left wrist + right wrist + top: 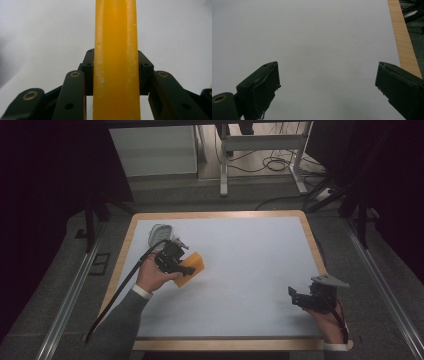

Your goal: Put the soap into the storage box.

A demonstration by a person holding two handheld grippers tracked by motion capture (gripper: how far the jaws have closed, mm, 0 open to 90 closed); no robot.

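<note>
Left gripper clamped a yellow block between its jaws, near the table's left edge, tilted above the white surface; right gripper rested near the front right corner, jaws spread wide with nothing between them
</note>
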